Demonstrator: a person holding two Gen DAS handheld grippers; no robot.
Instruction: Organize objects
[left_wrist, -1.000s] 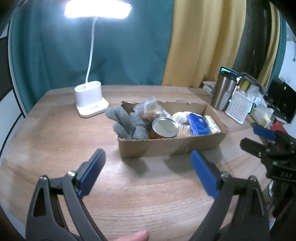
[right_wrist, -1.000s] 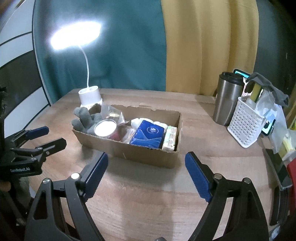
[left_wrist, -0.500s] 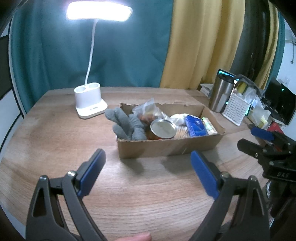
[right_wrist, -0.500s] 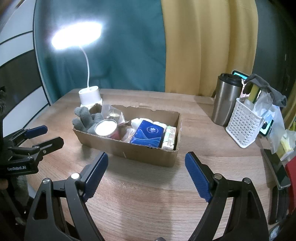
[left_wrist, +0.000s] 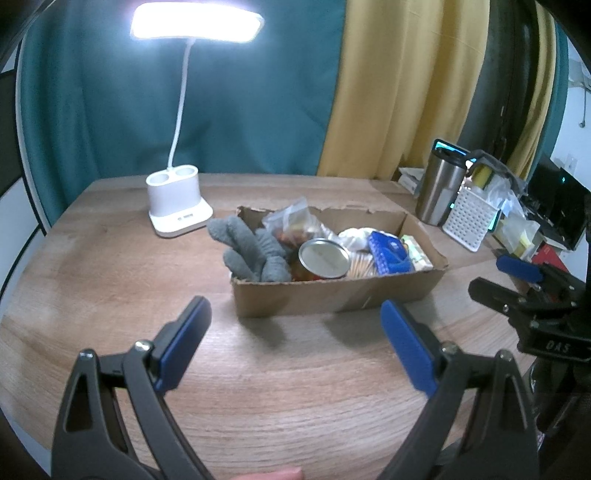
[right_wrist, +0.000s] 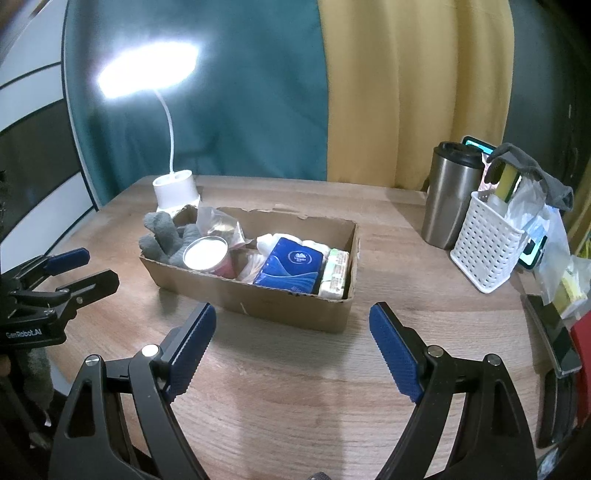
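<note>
**Both claws released, box ahead across bare table**

Left claw: jaws spread wide, nothing between them, hovering over bare wood at the bottom of the left wrist view. Right claw: likewise spread and empty, low in its own view.

Key relation: the cardboard box sits just beyond both claws, mid-frame. Its long axis runs left-right, slightly slanted in the right wrist view. Neither claw looks clearly nearer.

Contents, from the left end: grey glove draped over the box's left corner; can with its metal lid up; clear bag behind it; blue tissue pack and a pale packet at the right end. Judgement: left claw suits the glove or can, right claw the tissue pack.

Room: open table on the left and in front. White lamp stands just beyond the glove corner. Right side is crowded: steel mug, white basket.
</note>
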